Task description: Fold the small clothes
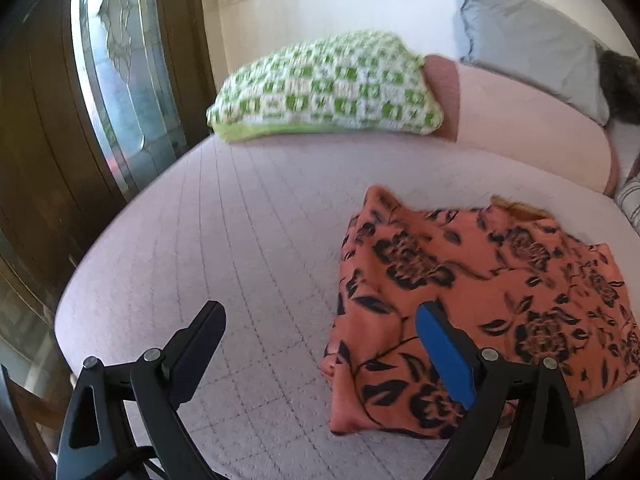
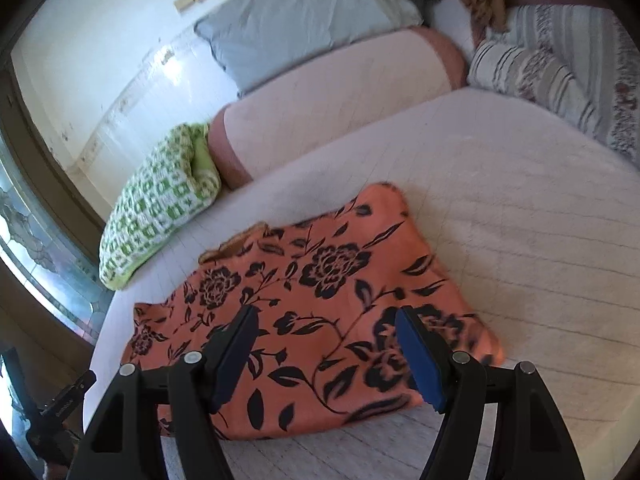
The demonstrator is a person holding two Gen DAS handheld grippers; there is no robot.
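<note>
L wrist view: left gripper (image 1: 320, 312) has its jaws spread wide, nothing between them. Orange floral garment (image 1: 472, 304) lies flat on the pale quilted bed (image 1: 200, 240), already looking folded into a thick rectangle w/ doubled layers showing at its near-left corner. Rel. to the garment, the gripper sits off its left edge: the blue-padded finger hangs over the garment's near-left part, the black finger over bare bed to the left. Whether the blue pad touches cloth, can't tell. Green-white knitted cushion (image 1: 324, 84) is well beyond the garment, far-left of it; grey pillow (image 1: 532, 44) beyond, far-right.

R wrist view: right gripper (image 2: 326, 316) also wide open, empty. Here the garment (image 2: 312, 300) is straight ahead and under both fingers, which straddle its near half; seems hovering, not gripping. The garment's long axis runs from near-left to far-right, roughly across the fingers' line. Green cushion (image 2: 160, 204) lies beyond the garment's left end; striped bedding (image 2: 560, 76) far off its right end.

Judgement: R hand is the nearer and better centred on the garment; L only reaches its left edge. Any next fold or lift prob. starts from the near edge, R gripper first, L moving in toward the garment's left corner.
</note>
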